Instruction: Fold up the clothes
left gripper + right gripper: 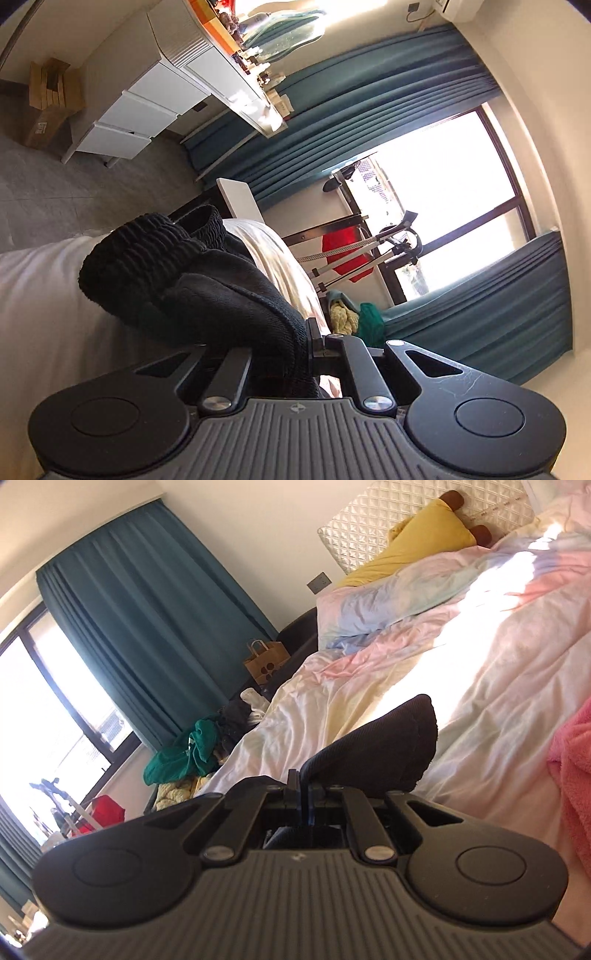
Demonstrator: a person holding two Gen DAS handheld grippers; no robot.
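A black knitted garment (192,280) with a ribbed, elastic edge hangs bunched in front of my left gripper (314,339), whose jaws are shut on its fabric above the white bedding (44,295). In the right wrist view my right gripper (303,786) is shut on another dark fold of the black garment (399,746), which stands up as a rounded flap over the pastel quilt (461,672). Both views are tilted, and the cloth hides the tips of the fingers.
A white drawer desk (147,107) stands against the wall. Teal curtains (369,122) flank a bright window with a drying rack (369,251). Beside the bed lies a pile of green and yellow clothes (184,753) and a paper bag (264,661). A pink fleece (572,775) lies at right, a yellow pillow (417,542) at the headboard.
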